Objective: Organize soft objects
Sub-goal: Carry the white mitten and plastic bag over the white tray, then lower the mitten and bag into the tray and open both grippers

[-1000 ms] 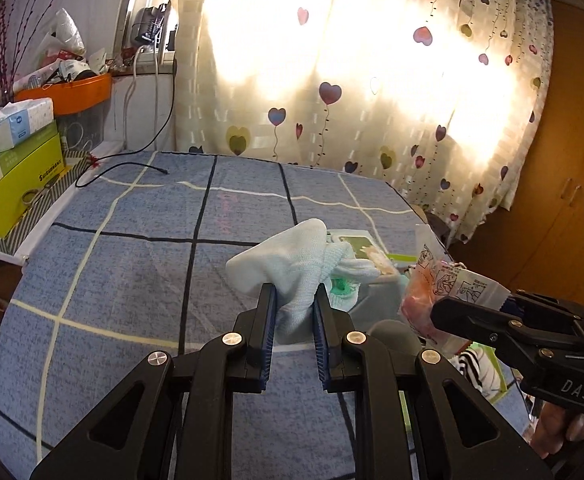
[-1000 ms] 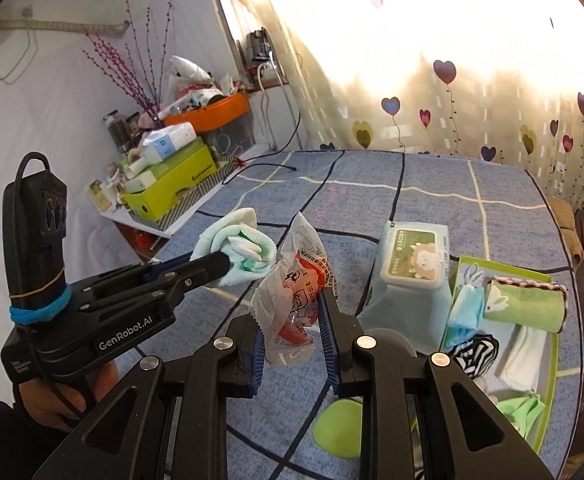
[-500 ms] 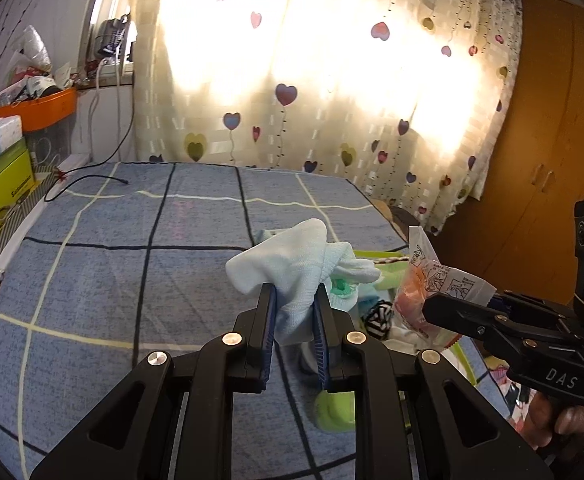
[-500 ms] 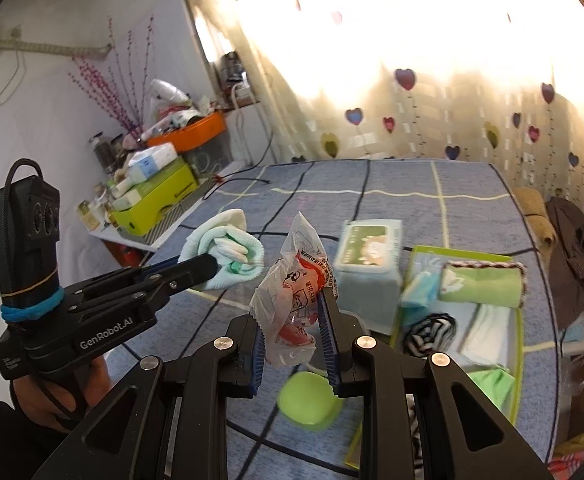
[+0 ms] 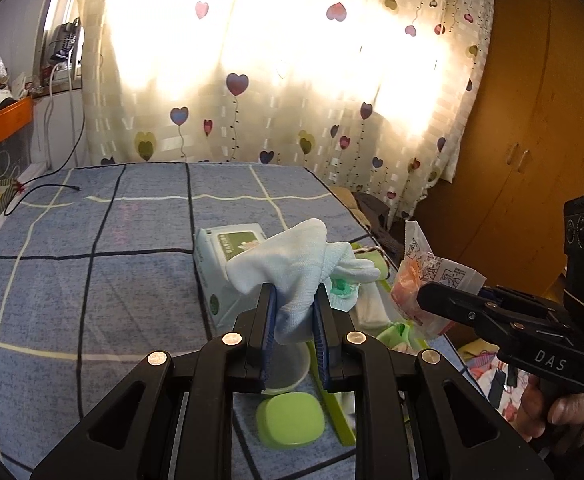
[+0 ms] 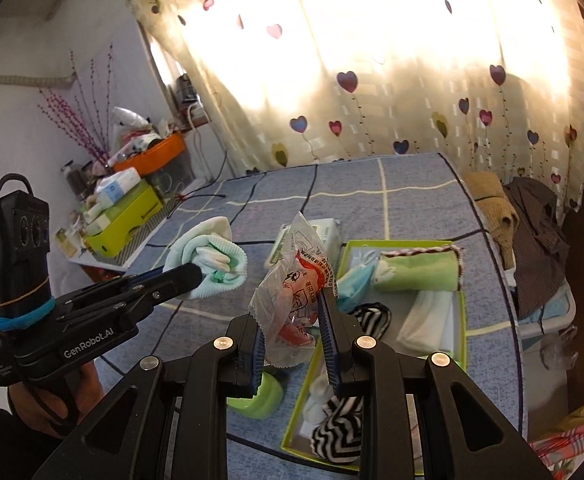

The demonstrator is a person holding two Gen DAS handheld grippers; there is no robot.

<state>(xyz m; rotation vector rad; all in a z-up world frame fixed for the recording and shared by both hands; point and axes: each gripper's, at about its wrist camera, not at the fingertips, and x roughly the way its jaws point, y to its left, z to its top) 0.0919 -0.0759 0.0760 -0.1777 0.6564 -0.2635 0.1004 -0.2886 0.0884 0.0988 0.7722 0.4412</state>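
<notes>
My left gripper (image 5: pixel 294 300) is shut on a pale blue-and-white bundled sock (image 5: pixel 292 264), held above the blue checked bed; the sock (image 6: pixel 208 258) and gripper (image 6: pixel 188 276) also show at the left of the right wrist view. My right gripper (image 6: pixel 290 308) is shut on a clear crinkly plastic packet (image 6: pixel 294 288) with red print, seen too as a packet (image 5: pixel 428 276) at the right of the left wrist view. Below lies a green-rimmed tray (image 6: pixel 462 312) holding a rolled green towel (image 6: pixel 416 274), striped socks (image 6: pixel 368 318) and folded cloths.
A wet-wipes pack (image 5: pixel 224 256) lies on the bed beside the tray. A green lidded container (image 5: pixel 290 420) sits near the tray's front. Boxes and an orange bin (image 6: pixel 152 156) crowd a shelf at the left. Clothes (image 6: pixel 532 236) are heaped off the bed's right edge.
Both grippers have swung to the right over the bed with their loads still held; the tray and wipes pack have shifted left and nearer in the views.
</notes>
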